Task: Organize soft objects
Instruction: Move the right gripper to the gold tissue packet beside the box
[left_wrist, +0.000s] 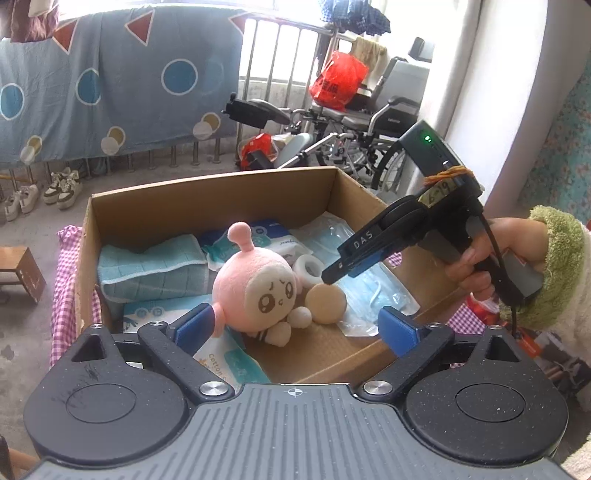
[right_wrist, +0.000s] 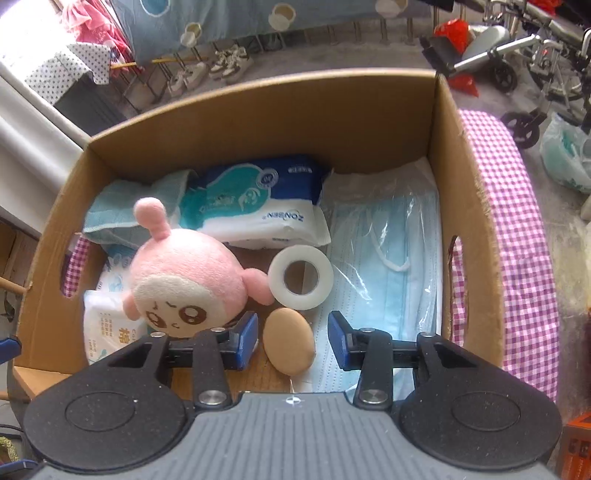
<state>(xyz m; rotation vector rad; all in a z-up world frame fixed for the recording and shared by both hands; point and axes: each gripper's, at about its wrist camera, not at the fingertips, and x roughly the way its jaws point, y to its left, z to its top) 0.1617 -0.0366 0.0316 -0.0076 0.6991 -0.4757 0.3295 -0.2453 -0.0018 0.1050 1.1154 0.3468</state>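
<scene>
A cardboard box (left_wrist: 207, 192) (right_wrist: 258, 110) holds soft things: a pink plush doll (left_wrist: 255, 280) (right_wrist: 184, 284), a tan powder puff (left_wrist: 325, 303) (right_wrist: 289, 341), a white tape roll (left_wrist: 308, 266) (right_wrist: 301, 277), a folded teal towel (left_wrist: 151, 266) (right_wrist: 122, 210), a tissue pack (right_wrist: 258, 199), bagged blue face masks (left_wrist: 373, 291) (right_wrist: 388, 258) and a cotton pad pack (left_wrist: 225, 362) (right_wrist: 107, 325). My left gripper (left_wrist: 295, 325) is open, low over the box's near side, with the doll between its fingers. My right gripper (right_wrist: 292, 339) (left_wrist: 332, 275) is open just above the puff, apart from it.
The box sits on a pink checked cloth (right_wrist: 517, 221). Behind it are wheelchairs (left_wrist: 369, 125), a red bag (left_wrist: 338, 81), a hanging blue sheet (left_wrist: 110, 81), shoes (left_wrist: 59, 188) and a small wooden stool (left_wrist: 18, 273) at the left.
</scene>
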